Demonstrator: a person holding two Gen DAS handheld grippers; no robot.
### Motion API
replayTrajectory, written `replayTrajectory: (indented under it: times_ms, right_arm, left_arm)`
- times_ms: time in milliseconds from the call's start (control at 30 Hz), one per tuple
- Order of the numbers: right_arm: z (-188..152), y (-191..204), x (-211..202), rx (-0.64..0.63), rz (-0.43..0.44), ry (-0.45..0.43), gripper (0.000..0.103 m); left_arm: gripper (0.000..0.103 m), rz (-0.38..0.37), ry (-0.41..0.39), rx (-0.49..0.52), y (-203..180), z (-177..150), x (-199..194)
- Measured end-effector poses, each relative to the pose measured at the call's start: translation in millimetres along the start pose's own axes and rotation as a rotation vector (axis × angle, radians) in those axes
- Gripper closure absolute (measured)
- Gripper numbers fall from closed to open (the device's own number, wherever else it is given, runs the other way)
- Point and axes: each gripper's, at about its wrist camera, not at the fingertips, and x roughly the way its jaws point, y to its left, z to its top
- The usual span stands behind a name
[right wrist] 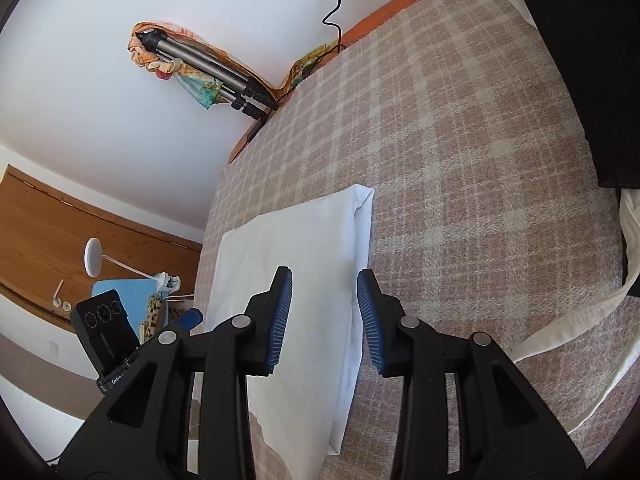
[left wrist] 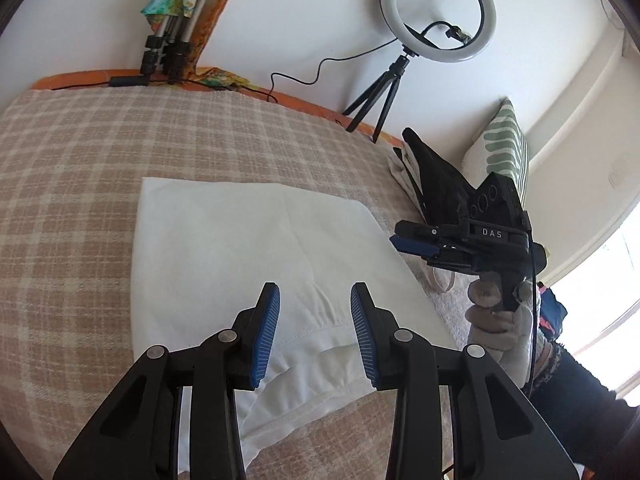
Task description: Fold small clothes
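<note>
Lying folded on the checked blanket (left wrist: 80,184), white garment (left wrist: 240,240); both grippers (left wrist: 315,334) (right wrist: 325,322) parted, empty

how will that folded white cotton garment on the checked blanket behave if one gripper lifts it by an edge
The folded white cotton garment would probably go floppy and unfold, since its layers lie loose and soft. It looks thin, so likely light. On the textured beige checked blanket it would likely bunch rather than slide.

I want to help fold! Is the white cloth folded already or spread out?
Folded. The white cloth lies as a neat rectangle on the checked blanket, with doubled layers showing at its edge.
</note>
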Motion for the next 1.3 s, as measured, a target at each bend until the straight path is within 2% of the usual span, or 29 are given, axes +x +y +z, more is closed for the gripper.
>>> replayTrajectory:
  times_ms: [67, 233, 500, 567, 633, 700, 733, 767, 867, 1033, 1167, 1300]
  right_arm:
    - [-0.3, 3.3, 6.8, -0.025, -0.007, 0.027, 0.067]
    - [0.7, 8.2, 4.9, -0.061, 0.083, 0.031, 0.067]
    - [21.9, -20.1, 33.6, 0.089, 0.134, 0.035, 0.067]
    - [27.7, -30.2, 36.4, 0.166, 0.188, 0.007, 0.068]
    - [33.3, -36.2, 33.9, 0.216, 0.205, -0.042, 0.068]
    - [37.3, -34.4, 30.9, 0.208, 0.15, -0.076, 0.073]
    - [38.2, -32.3, 30.6, 0.199, 0.129, -0.078, 0.086]
    - [38.8, -29.6, 29.9, 0.188, 0.097, -0.083, 0.094]
    - [37.3, -19.9, 27.5, 0.129, 0.018, -0.101, 0.097]
    - [39.4, -12.8, 12.2, 0.069, -0.253, -0.144, 0.098]
    - [33.9, 3.4, -15.6, 0.017, -0.22, -0.152, 0.098]
    - [8.9, 44.6, -25.6, -0.106, -0.192, -0.114, 0.098]
  left_arm:
    - [0.068, 0.013, 0.032, 0.031, -4.5, -4.6, 13.5]
    - [0.068, 0.01, 0.064, -0.002, 6.4, -10.5, 26.1]
    - [0.068, 0.017, 0.067, 0.008, 6.5, -14.2, 26.4]
    - [0.068, 0.013, 0.064, 0.005, 7.1, -15.1, 27.6]
    - [0.068, 0.013, 0.062, 0.009, 6.6, -15.5, 27.9]
    - [0.068, 0.019, 0.062, 0.021, 5.0, -16.1, 28.2]
    - [0.068, 0.022, 0.062, 0.027, 4.2, -16.3, 28.2]
    - [0.068, 0.023, 0.061, 0.031, 3.6, -16.7, 28.3]
    - [0.068, 0.019, 0.056, 0.033, 4.1, -17.0, 28.5]
    - [0.068, 0.006, 0.058, 0.012, 5.8, -13.9, 21.0]
    - [0.068, -0.009, -0.014, -0.031, 16.9, -4.4, -7.4]
    - [0.068, 0.05, -0.072, -0.051, 40.0, 17.0, -22.2]
